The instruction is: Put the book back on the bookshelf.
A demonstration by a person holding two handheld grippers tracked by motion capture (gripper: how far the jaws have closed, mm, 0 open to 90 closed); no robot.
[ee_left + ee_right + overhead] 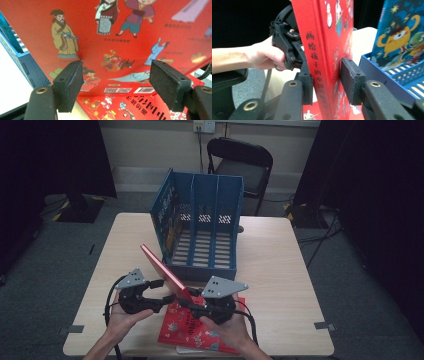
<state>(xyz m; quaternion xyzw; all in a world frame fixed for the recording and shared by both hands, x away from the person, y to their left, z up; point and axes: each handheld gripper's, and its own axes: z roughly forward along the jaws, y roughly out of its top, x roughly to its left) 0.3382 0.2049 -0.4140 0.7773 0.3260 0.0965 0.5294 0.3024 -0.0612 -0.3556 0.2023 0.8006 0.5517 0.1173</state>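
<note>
Black pads of the right gripper (325, 82) pinch a red book (324, 50) upright over another book (192, 330) before the blue rack (200, 227). Left gripper (116, 85) stands spread behind, apparently not touching. A light edge grip could let it topple.

Blue file rack (202, 227) blocks the table's (280, 285) far middle; tilted red book (165, 272) and flat book (192, 330) crowd the near edge. Right side open.

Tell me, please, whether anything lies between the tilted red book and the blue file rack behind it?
Nothing visible does: the tilted red book, clamped in the right tool, leans toward the blue file rack over bare table. A second red book lies underneath, nearer the person.
</note>
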